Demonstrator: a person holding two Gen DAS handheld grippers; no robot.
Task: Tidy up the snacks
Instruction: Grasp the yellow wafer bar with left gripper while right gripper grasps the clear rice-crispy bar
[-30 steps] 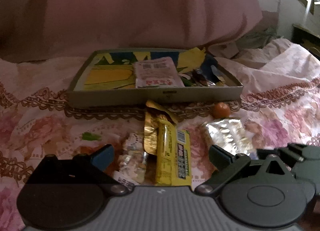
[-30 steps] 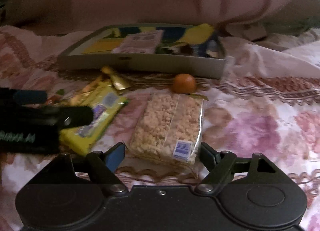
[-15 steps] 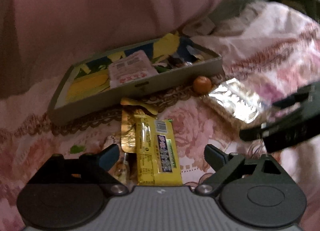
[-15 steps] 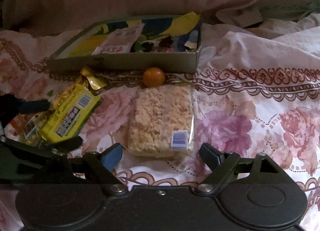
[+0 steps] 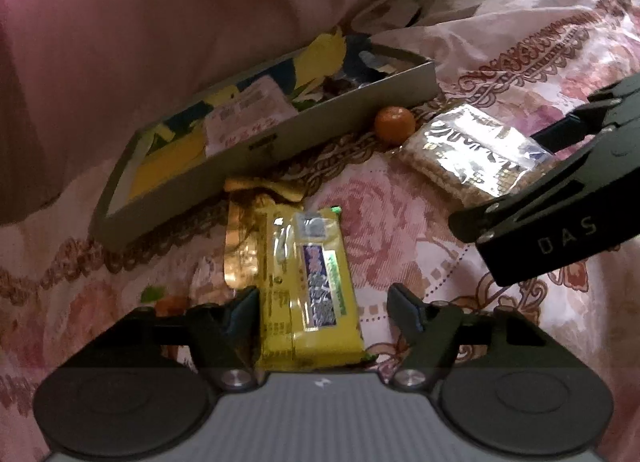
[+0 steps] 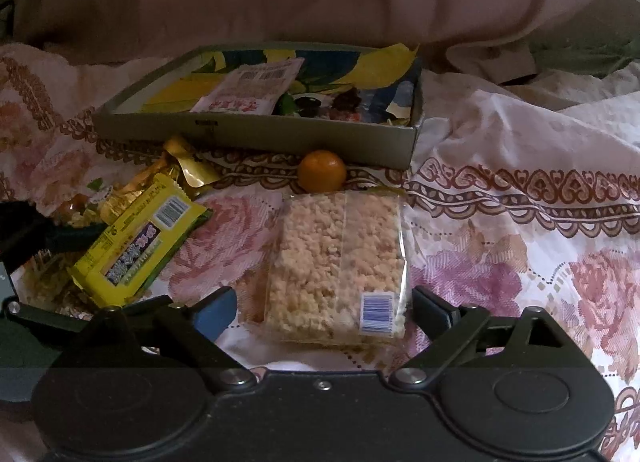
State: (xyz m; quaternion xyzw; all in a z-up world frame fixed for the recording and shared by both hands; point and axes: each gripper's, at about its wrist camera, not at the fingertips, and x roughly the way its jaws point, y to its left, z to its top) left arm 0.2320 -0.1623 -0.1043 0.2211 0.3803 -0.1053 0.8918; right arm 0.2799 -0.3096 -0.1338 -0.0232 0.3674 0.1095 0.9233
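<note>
Since a second ago the left gripper (image 5: 322, 312) has dropped and rolled in over the yellow snack bar (image 5: 310, 286), and the shallow box (image 5: 280, 138) now sits tilted across its view. Its jaws are closing with the bar's near end between them; the left finger looks to be against the wrapper edge while the right one stands clear, so nothing is gripped yet. A crumpled gold wrapper (image 5: 242, 246) lies partly under the bar's left side, and a small orange (image 5: 394, 122) rests against the box front, just beside the puffed rice cake pack (image 5: 472, 154) that lies at the right gripper's fingers. To grip well, I would centre the bar so both pads meet its long edges together and keep the gold wrapper out of the pinch.

From the right wrist, the right gripper (image 6: 324, 312) has edged up to the puffed rice cake pack (image 6: 338, 262), which lies flat on the floral bedspread (image 6: 520, 262). Its jaws are opening, spread a little wider than the pack's near end, pads not touching it. The pack looks crumbly, so a gentle squeeze low on its sides seems wise. The orange (image 6: 322, 170) sits between pack and box (image 6: 256, 134), close enough to be nudged.
</note>
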